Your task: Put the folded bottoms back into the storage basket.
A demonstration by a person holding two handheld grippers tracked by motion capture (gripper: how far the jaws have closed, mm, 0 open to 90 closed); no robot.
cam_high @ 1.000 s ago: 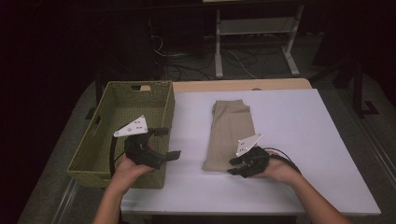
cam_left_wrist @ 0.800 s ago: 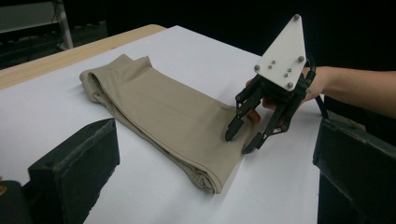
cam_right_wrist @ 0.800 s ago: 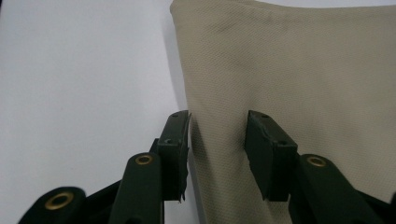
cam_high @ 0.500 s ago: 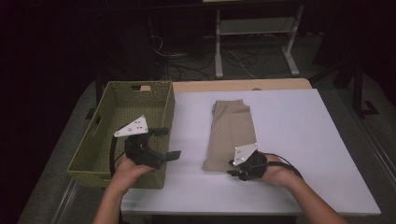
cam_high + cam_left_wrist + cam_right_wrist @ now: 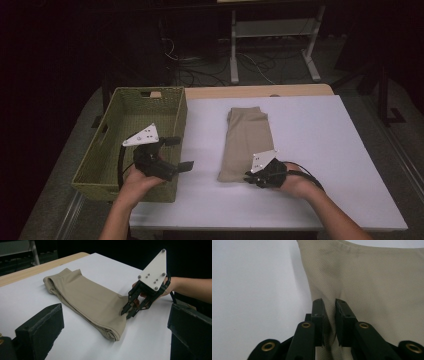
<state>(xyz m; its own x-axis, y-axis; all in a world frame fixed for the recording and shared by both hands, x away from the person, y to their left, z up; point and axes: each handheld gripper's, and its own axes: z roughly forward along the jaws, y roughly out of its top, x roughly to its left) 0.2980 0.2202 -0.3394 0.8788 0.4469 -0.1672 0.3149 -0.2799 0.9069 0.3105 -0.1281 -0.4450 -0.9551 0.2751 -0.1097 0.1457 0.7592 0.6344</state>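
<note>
The folded beige fabric garment (image 5: 246, 142) lies flat on the white table (image 5: 320, 150), just right of the woven green basket (image 5: 107, 145). The right gripper (image 5: 329, 322) has just been closing its jaws and now pinches a raised fold at the garment's near edge. The left gripper (image 5: 175, 152), over the basket's right wall, stands wide open and empty; before any lift toward the basket, the pinch should take in all layers.

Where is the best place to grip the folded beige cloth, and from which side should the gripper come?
Probably the near short edge of the folded beige cloth, approached low from the person's side. The layers stack there, and the right gripper has just closed on a pinch of them.
</note>
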